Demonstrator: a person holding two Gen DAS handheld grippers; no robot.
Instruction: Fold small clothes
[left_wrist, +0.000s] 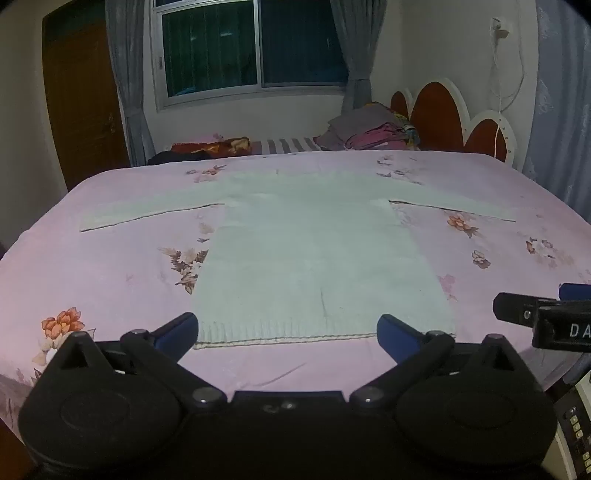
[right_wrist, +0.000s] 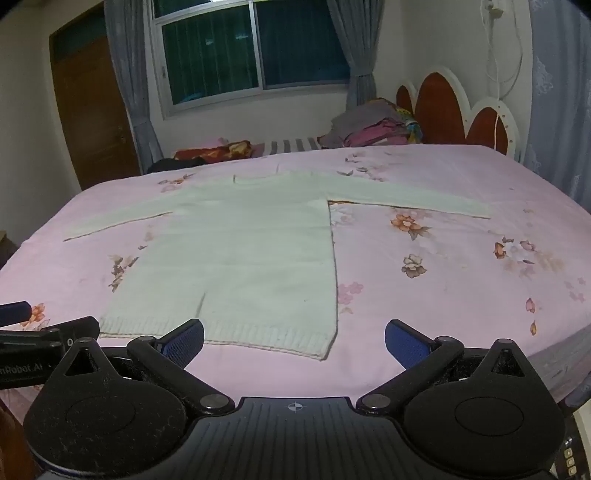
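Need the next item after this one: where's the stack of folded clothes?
Both views: folded clothes sit far right on the bed, against the headboard.

— Was any lettering legible?

— Little. In the left wrist view, white capitals "DA" stood on the black body of the right hand-held gripper (left_wrist: 561, 325), cut off by the frame edge.

— And from the right wrist?

— The left hand-held gripper (right_wrist: 33, 354) bore white "nRobot.AI", its beginning cropped, beside the sweater (right_wrist: 236, 254) hem.
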